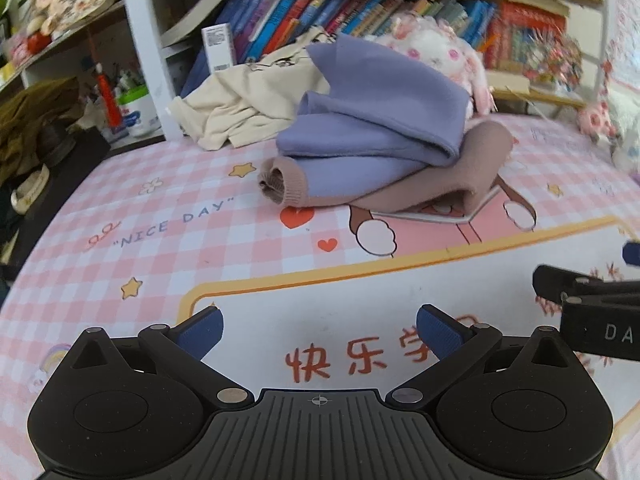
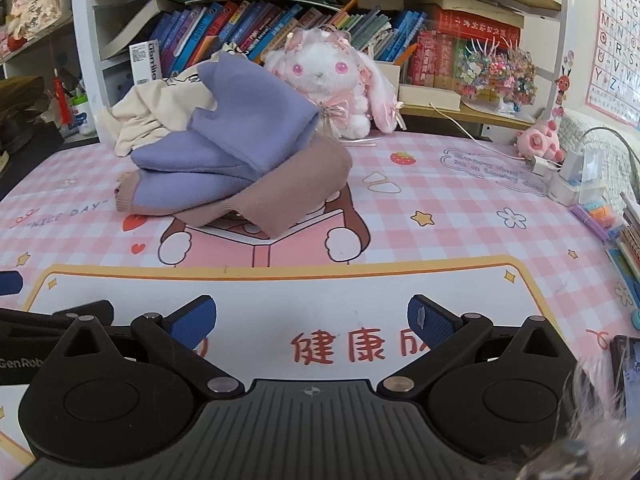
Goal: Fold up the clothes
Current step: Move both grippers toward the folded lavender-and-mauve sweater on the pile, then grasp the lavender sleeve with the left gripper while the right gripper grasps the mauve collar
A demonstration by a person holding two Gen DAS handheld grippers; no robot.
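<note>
Pink checked mat (image 1: 168, 216) with stars, hearts and a cartoon figure covers the desk, and behind it a shelf (image 2: 280, 28) packed with books runs across the back wall. Near the mat's far middle sits the pile (image 1: 376, 140): a lilac garment (image 2: 224, 148) bunched on top of a mauve knit (image 2: 304, 184), well apart from both grippers. The pile's long axis runs roughly left to right across the mat; the knit's ribbed cuff (image 1: 276, 184) points left, its open end facing the left camera. A cream garment (image 1: 240, 108) lies crumpled behind the pile, touching it, against the books. The left gripper (image 1: 319, 334) hovers low over the mat's white panel with fingers spread and nothing between them; the right gripper (image 2: 312, 318) is likewise spread and empty, just beside it (each shows at the edge of the other's view). Only the right view shows the plush rabbit (image 2: 340, 84) whole, the power strip (image 2: 572, 184) with its cable, and the alphabet chart (image 2: 620, 32); only the left shows dark clutter (image 1: 32, 128) off the mat's left edge.
</note>
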